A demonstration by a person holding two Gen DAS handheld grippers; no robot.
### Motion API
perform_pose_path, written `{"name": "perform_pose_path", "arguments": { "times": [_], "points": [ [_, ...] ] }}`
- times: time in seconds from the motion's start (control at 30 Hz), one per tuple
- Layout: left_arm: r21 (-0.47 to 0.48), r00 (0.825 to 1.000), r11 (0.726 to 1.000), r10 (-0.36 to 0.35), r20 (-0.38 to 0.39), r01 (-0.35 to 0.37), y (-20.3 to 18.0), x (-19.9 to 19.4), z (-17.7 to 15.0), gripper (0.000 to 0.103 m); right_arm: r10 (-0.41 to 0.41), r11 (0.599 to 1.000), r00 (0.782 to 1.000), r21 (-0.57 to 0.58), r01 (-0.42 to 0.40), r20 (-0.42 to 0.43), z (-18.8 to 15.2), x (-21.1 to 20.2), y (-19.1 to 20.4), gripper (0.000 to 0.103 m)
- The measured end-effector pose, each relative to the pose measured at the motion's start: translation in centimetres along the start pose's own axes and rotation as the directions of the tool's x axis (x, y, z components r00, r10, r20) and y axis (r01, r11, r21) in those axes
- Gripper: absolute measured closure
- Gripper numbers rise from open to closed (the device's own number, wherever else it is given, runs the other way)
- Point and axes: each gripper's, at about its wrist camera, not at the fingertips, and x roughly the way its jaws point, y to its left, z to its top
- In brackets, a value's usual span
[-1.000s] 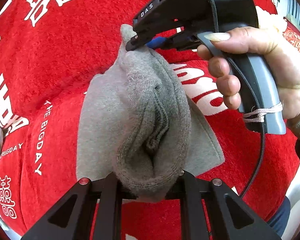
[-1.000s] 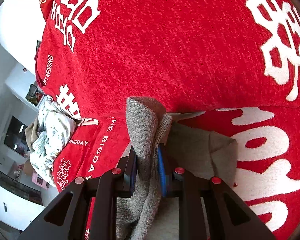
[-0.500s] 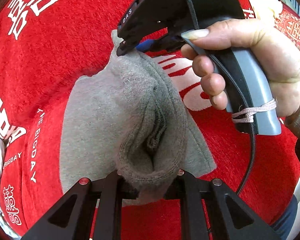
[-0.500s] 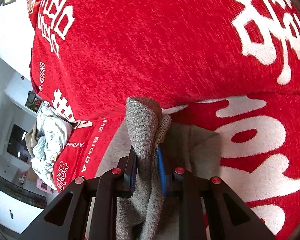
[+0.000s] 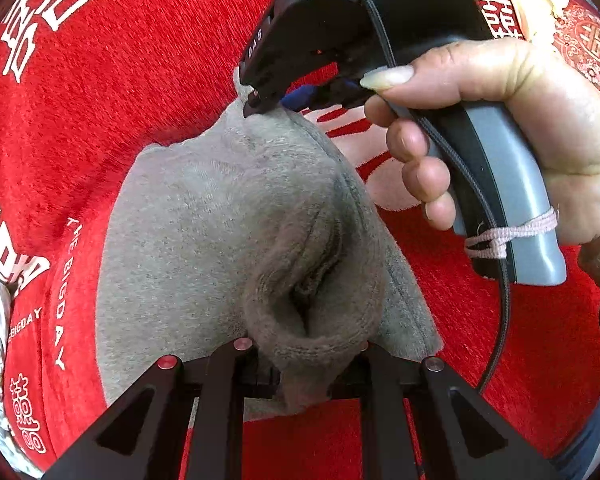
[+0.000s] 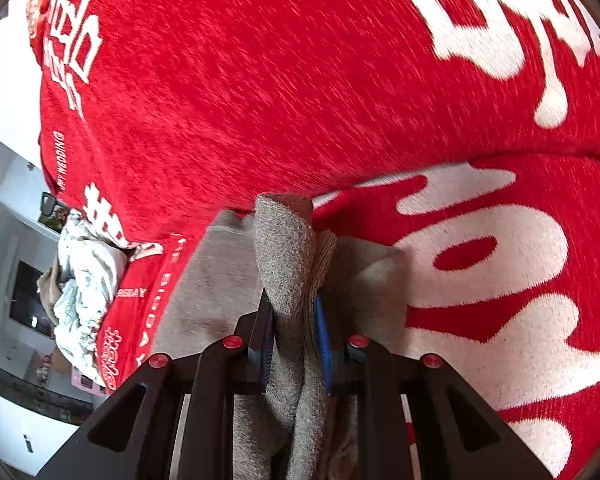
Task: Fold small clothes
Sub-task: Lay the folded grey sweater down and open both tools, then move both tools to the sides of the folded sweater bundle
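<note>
A small grey fleece garment (image 5: 228, 232) lies partly on the red cloth with its near edge lifted. My left gripper (image 5: 304, 364) is shut on its ribbed hem, which bunches between the fingers. My right gripper (image 6: 296, 340) is shut on the opposite corner of the garment (image 6: 288, 248); it also shows in the left wrist view (image 5: 268, 100), held by a hand at the garment's far end. The lower layer lies flat under the lifted fold.
A red cloth (image 6: 260, 80) with white lettering covers the whole surface. A crumpled pale garment pile (image 6: 84, 280) lies at the cloth's left edge. A room with furniture shows beyond that edge.
Both grippers have carried the held edge of the grey garment leftward over its lower layer. The fold covers more of the flat part. Both grips are unchanged.
</note>
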Motion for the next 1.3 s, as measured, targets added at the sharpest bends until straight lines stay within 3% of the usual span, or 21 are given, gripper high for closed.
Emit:
{"name": "perform_pose_path", "arguments": {
  "times": [0.47, 0.53, 0.6, 0.67, 0.77, 0.83, 0.93, 0.97, 1.0, 1.03, 1.07, 1.1, 1.17, 1.3],
  "points": [
    [-0.053, 0.997, 0.995, -0.078, 0.017, 0.079, 1.2, 0.2, 0.0, 0.086, -0.05, 0.999, 0.999, 0.015, 0.05, 0.003, -0.6, 1.1, -0.4, 0.08],
    [-0.075, 0.991, 0.988, -0.133, 0.018, 0.134, 1.9, 0.3, 0.0, 0.069, -0.069, 0.997, 0.998, 0.022, 0.068, 0.012, -0.7, 1.2, -0.1, 0.074],
    [-0.107, 0.978, 0.972, -0.21, 0.014, 0.21, 2.5, 0.2, -0.1, 0.038, -0.084, 0.996, 0.996, 0.04, 0.083, 0.015, -0.7, 1.1, 0.0, 0.061],
    [-0.139, 0.967, 0.957, -0.255, 0.029, 0.256, 3.0, -0.3, -0.4, 0.036, -0.088, 0.995, 0.996, 0.056, 0.086, 0.031, -0.7, 0.2, -0.1, 0.034],
    [-0.162, 0.946, 0.932, -0.323, 0.044, 0.325, 4.3, -1.4, -1.0, 0.036, -0.086, 0.995, 0.991, 0.058, 0.081, 0.098, -0.9, -2.2, 0.1, 0.031],
    [-0.192, 0.91, 0.89, -0.408, 0.069, 0.413, 5.9, -2.5, -1.4, 0.036, -0.061, 0.998, 0.989, 0.034, 0.057, 0.136, -1.0, -3.8, 1.0, 0.031],
    [-0.201, 0.864, 0.841, -0.481, 0.15, 0.503, 8.3, -4.5, -1.3, 0.036, 0.068, 0.996, 0.988, -0.063, -0.06, 0.137, -1.2, -4.7, 3.8, 0.031],
    [-0.2, 0.866, 0.844, -0.47, 0.172, 0.498, 9.0, -4.9, -1.2, 0.035, 0.104, 0.992, 0.988, -0.079, -0.095, 0.115, -1.2, -4.4, 4.4, 0.029],
    [-0.206, 0.875, 0.853, -0.447, 0.183, 0.479, 9.5, -5.0, -1.1, 0.028, 0.145, 0.986, 0.986, -0.091, -0.138, 0.08, -1.4, -3.7, 5.1, 0.028],
    [-0.238, 0.908, 0.879, -0.379, 0.182, 0.414, 10.4, -4.8, -0.9, 0.02, 0.177, 0.981, 0.984, -0.093, -0.173, 0.036, -1.7, -2.6, 5.8, 0.027],
    [-0.264, 0.926, 0.89, -0.333, 0.177, 0.371, 11.0, -4.4, -0.8, 0.01, 0.171, 0.981, 0.985, -0.095, -0.169, 0.004, -1.9, -1.5, 6.2, 0.027],
    [-0.297, 0.943, 0.897, -0.285, 0.173, 0.326, 11.7, -3.8, -0.7, 0.01, 0.12, 0.988, 0.993, -0.102, -0.12, -0.005, -2.1, -0.6, 6.4, 0.027],
    [-0.335, 0.959, 0.9, -0.252, 0.126, 0.281, 12.5, -2.1, -0.6, 0.01, 0.023, 0.995, 1.0, -0.096, -0.023, -0.009, -2.3, 0.8, 5.6, 0.027],
    [-0.311, 0.989, 0.939, -0.14, 0.047, 0.148, 11.8, 0.6, -0.6, 0.01, -0.022, 1.0, 0.999, 0.003, 0.022, 0.029, -2.5, 1.3, 2.5, 0.027]
  ]
}}
